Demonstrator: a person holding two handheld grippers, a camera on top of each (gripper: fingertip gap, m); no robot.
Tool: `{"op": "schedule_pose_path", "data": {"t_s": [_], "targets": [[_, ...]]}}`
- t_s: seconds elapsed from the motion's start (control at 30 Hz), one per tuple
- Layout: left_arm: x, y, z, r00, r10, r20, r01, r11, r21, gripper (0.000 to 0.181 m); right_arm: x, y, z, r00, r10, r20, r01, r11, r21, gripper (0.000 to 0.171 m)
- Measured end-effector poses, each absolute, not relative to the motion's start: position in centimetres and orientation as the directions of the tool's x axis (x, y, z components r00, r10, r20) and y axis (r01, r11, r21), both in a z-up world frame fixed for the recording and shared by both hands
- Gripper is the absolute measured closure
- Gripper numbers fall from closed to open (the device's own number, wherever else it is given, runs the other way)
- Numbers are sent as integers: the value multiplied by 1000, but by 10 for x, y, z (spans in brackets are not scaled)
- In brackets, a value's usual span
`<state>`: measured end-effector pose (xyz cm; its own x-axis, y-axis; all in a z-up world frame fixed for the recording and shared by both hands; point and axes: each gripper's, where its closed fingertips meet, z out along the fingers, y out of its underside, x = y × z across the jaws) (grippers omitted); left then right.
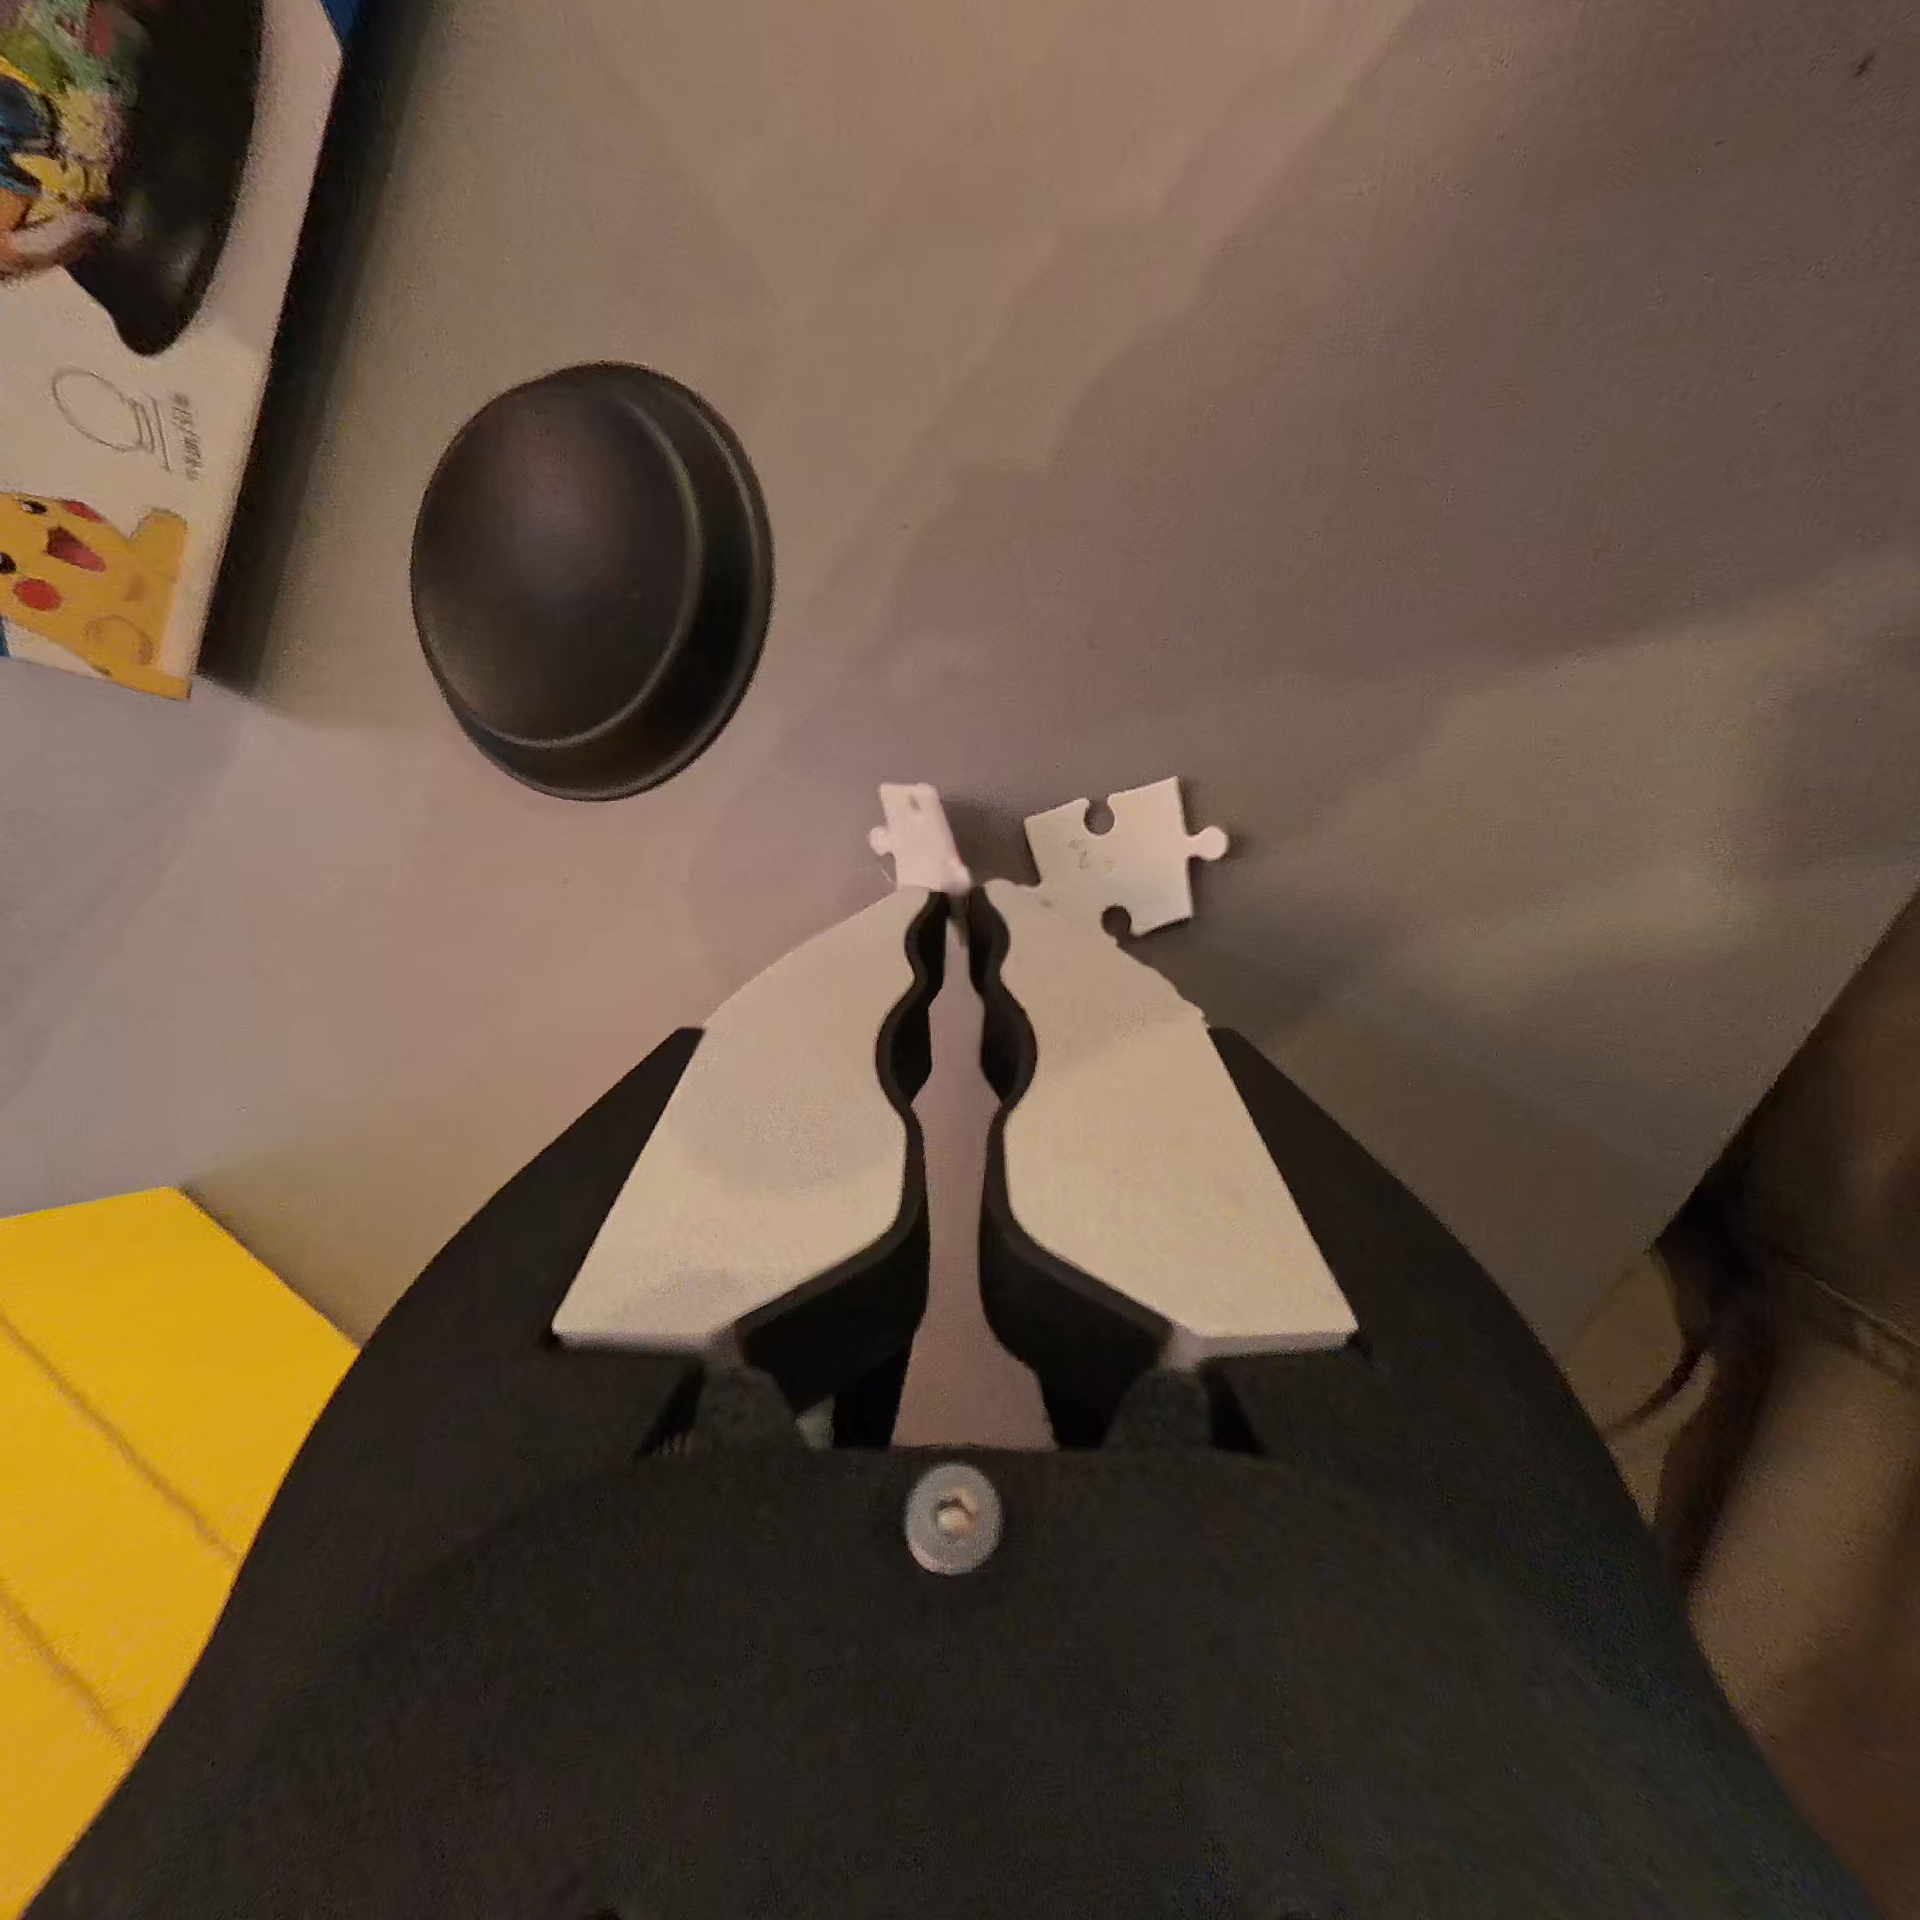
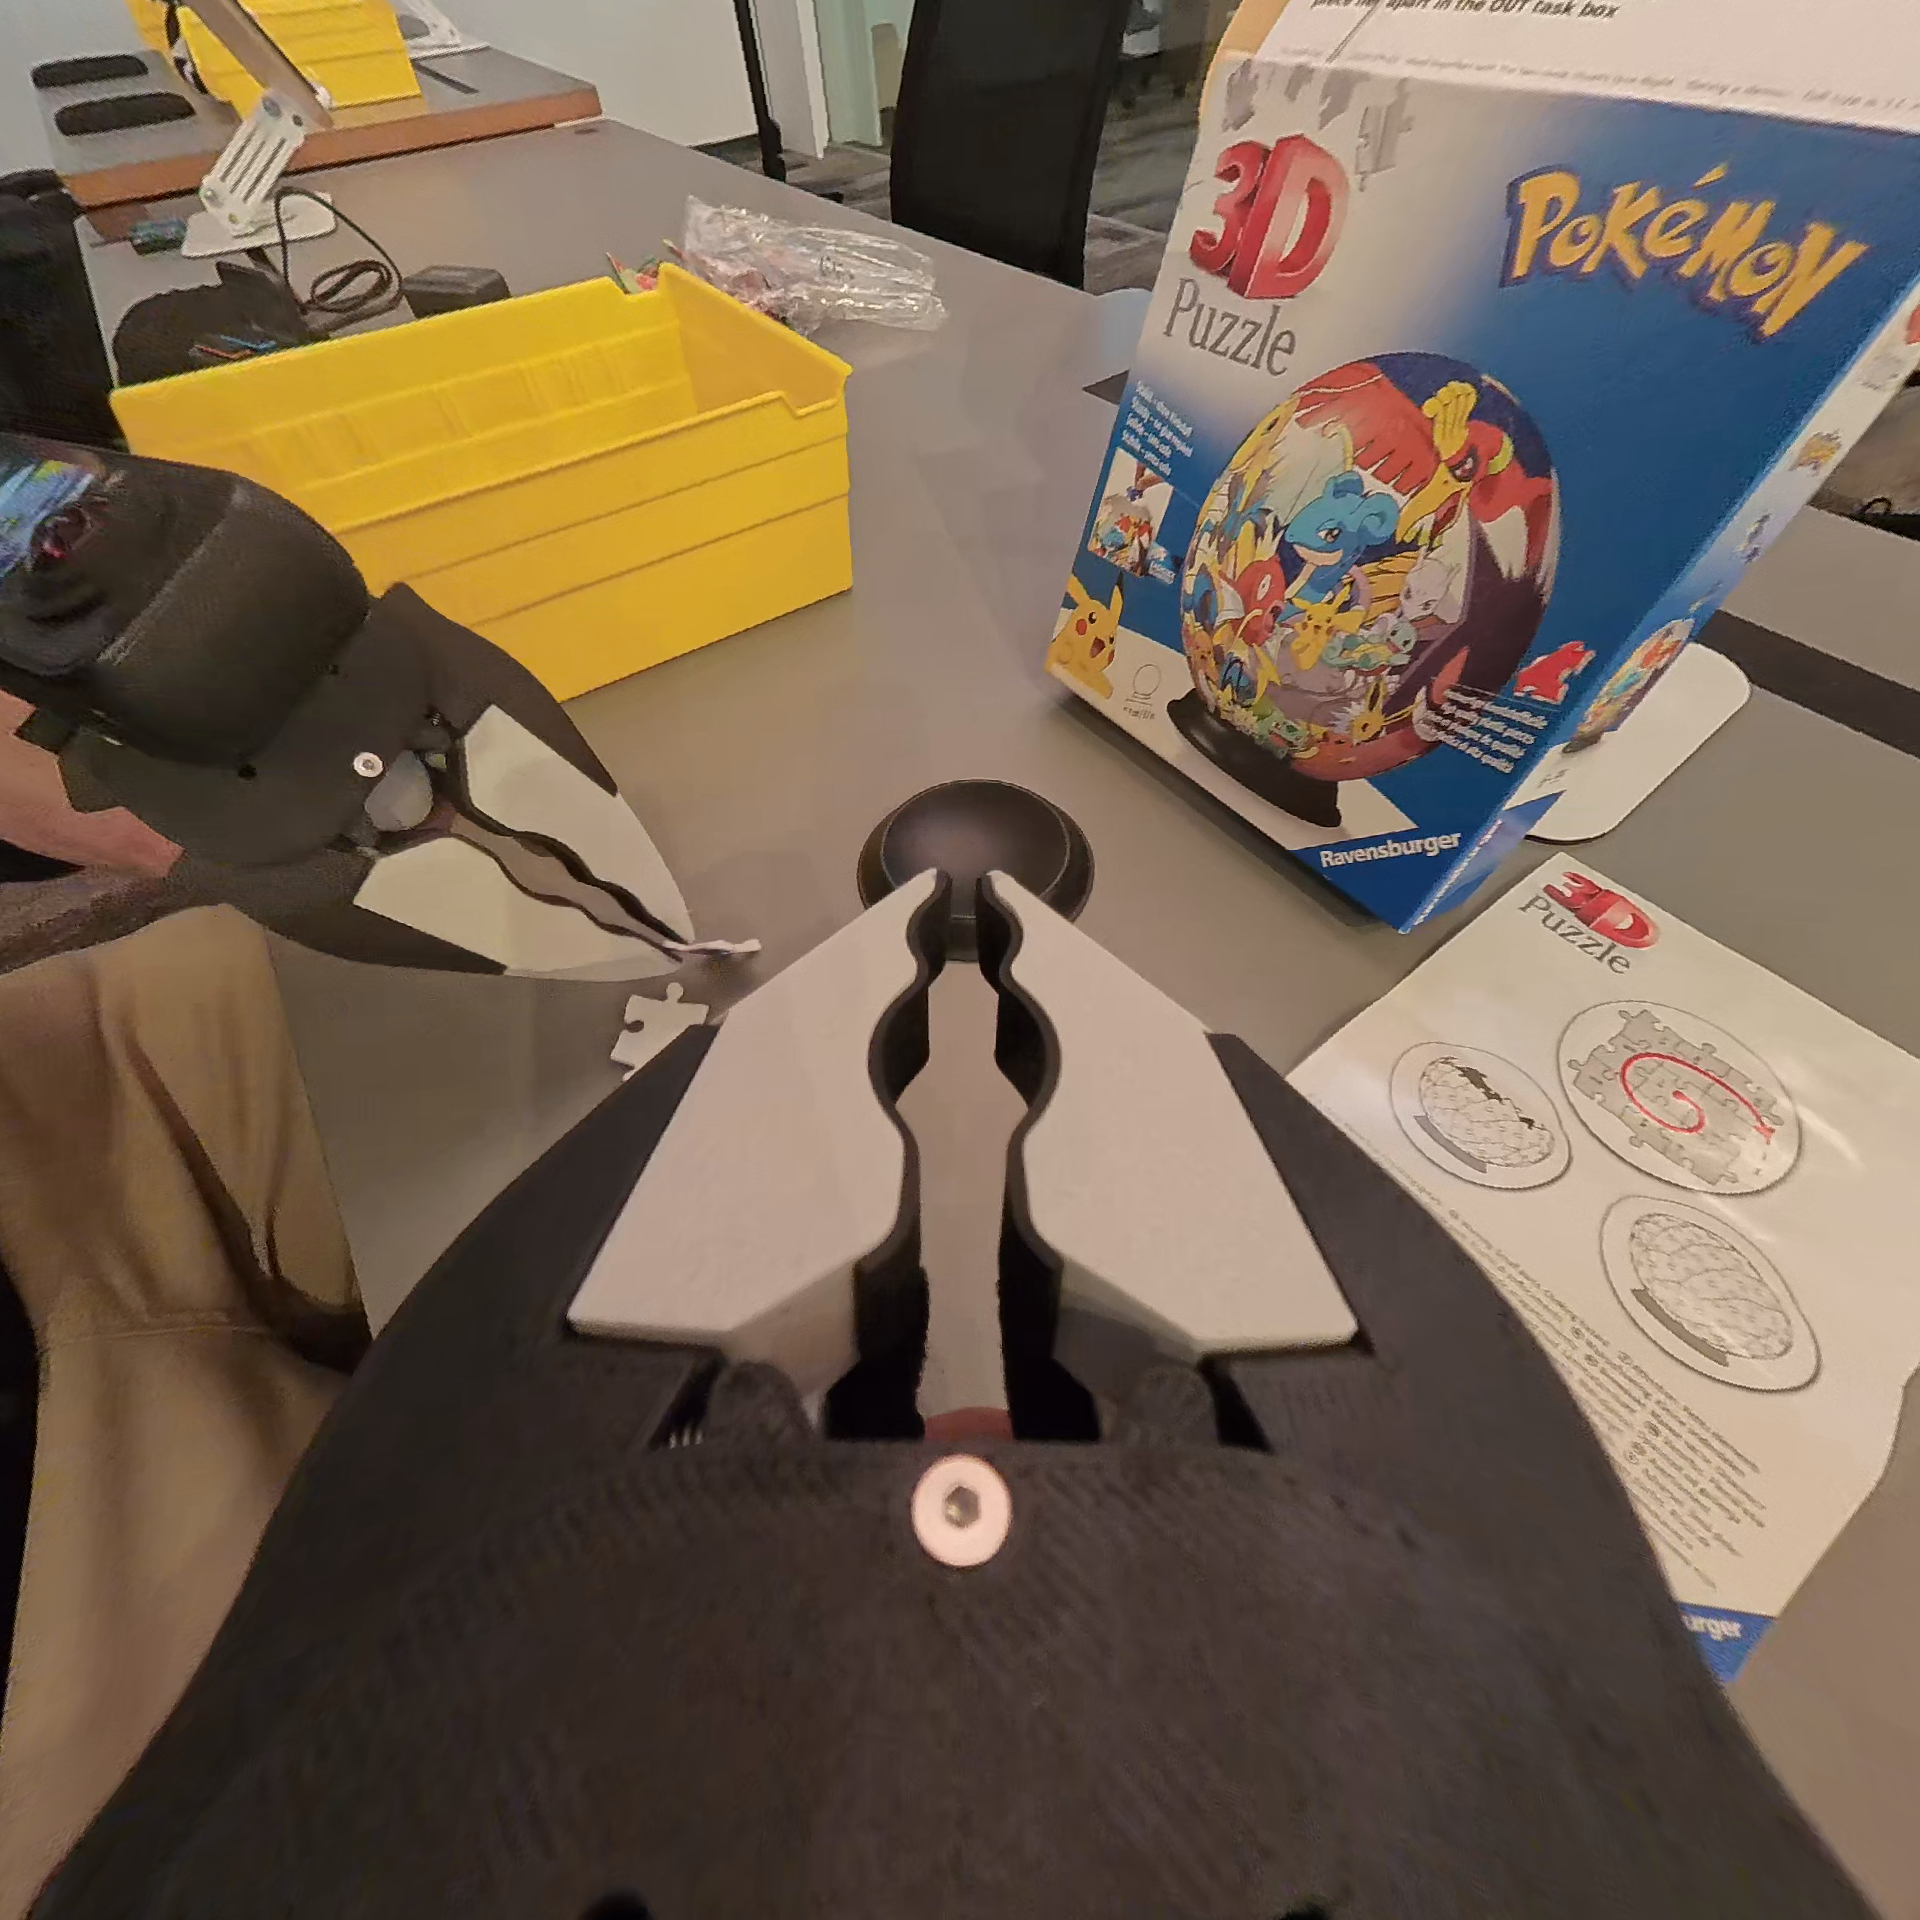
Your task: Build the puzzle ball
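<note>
**A:** Starting big: grey tabletop [image 2: 935,644], with the tall blue-and-white cardboard puzzle box [image 2: 1475,499] standing upright at the far right, probably so the ball picture works as a reference. Yellow plastic bin [image 2: 582,457] sits far left, and the white folded instruction sheet [image 2: 1558,1226] lies flat near right, within reading range.

**B:** And the round black dished stand [image 1: 592,582]?

**A:** Dead centre and bare, so I'd say the build has barely begun.

**B:** Grippers?

**A:** The left gripper [image 1: 958,904] is clenched on a small white curved puzzle piece [image 1: 920,847] by its edge, tips down at the table. A second white jigsaw piece with knobs [image 1: 1117,857] lies loose just beside it, presumably its mate. The right gripper [image 2: 964,883] hovers over the stand with a narrow gap between its fingers, holding nothing.
</note>
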<state>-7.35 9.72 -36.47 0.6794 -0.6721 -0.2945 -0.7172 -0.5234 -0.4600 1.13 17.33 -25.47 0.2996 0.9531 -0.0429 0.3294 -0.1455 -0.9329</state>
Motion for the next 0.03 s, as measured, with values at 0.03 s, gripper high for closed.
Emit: {"op": "schedule_pose_path", "data": {"t_s": [0.03], "targets": [[-72, 99, -364, 679, -668, -305, -717, -514, -470, 177, 10, 172, -256, 294, 955, -41, 336, -144, -931, 167]]}}
